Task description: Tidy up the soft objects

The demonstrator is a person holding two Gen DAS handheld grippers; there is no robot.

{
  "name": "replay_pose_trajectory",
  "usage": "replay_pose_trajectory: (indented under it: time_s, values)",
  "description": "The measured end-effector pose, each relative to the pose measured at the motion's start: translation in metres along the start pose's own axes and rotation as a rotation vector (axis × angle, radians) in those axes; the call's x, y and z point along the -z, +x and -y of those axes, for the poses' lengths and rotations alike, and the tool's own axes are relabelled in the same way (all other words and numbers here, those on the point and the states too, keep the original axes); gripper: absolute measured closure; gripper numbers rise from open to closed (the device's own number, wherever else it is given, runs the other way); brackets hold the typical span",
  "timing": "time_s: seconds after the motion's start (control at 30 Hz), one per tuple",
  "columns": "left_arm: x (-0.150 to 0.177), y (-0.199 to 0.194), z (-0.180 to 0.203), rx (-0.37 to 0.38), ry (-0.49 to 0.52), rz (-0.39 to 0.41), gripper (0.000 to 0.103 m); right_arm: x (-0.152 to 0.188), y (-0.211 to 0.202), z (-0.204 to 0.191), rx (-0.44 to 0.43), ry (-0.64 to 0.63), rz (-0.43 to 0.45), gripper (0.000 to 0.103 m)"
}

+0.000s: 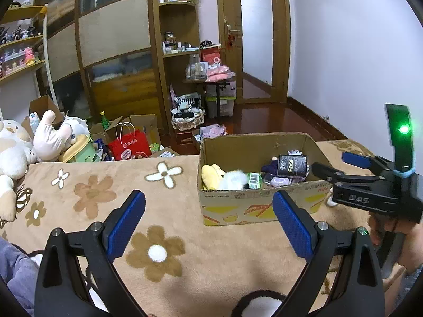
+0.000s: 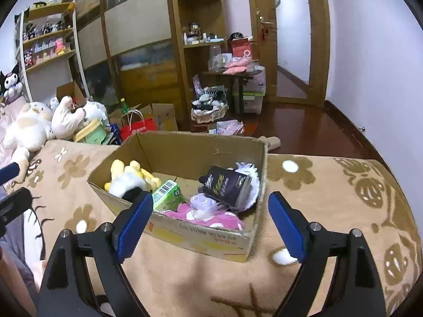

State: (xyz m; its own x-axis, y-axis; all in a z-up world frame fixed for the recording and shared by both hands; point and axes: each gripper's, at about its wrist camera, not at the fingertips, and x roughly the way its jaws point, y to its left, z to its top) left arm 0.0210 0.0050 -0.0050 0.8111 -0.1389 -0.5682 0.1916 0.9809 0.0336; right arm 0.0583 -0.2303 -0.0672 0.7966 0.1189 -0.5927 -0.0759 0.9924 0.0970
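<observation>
A cardboard box [image 1: 238, 203] [image 2: 185, 235] stands on the tan flowered blanket [image 1: 132, 185] [image 2: 330, 185]. In it lie a yellow plush [image 2: 124, 169], a white fluffy toy [image 2: 127, 185], a green carton [image 2: 166, 192], a pink and purple plush [image 2: 206, 211] and a black packet [image 2: 227, 185]. My left gripper [image 1: 208, 222] is open and empty above the blanket, left of the box front. My right gripper [image 2: 208, 222] is open and empty just in front of the box; it also shows in the left wrist view [image 1: 341, 166] at the box's right side.
Large white plush toys [image 1: 31, 142] [image 2: 39, 126] lie at the blanket's far left. A red paper bag [image 1: 129, 148], boxes and a basket [image 2: 208, 111] crowd the floor beyond the bed. Wooden wardrobe, shelves and an open door [image 1: 256, 39] stand behind.
</observation>
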Motion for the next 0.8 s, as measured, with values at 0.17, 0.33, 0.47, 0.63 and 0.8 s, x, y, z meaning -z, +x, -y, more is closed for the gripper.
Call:
replay_pose_trajectory:
  time_s: [0.17, 0.33, 0.47, 0.63, 0.8]
  values:
    - [0.001, -0.008, -0.002, -0.022, -0.002, 0.025, 0.007, -0.002, -0.034, 0.006, 0.007, 0.037, 0.048, 0.000]
    - [0.001, -0.019, -0.001, -0.022, -0.002, 0.043, 0.007, -0.001, -0.061, 0.008, 0.008, 0.048, 0.074, 0.000]
    - [0.004, -0.026, 0.002, -0.030, 0.009, 0.046, 0.007, 0.004, -0.081, 0.008, 0.011, 0.060, 0.098, 0.000]
    - [0.007, -0.038, 0.004, -0.047, 0.015, 0.061, 0.007, 0.014, -0.092, 0.004, 0.021, 0.052, 0.114, 0.000]
    - [0.011, -0.045, 0.004, -0.059, 0.015, 0.065, 0.007, 0.023, -0.105, -0.003, 0.042, 0.030, 0.170, 0.000]
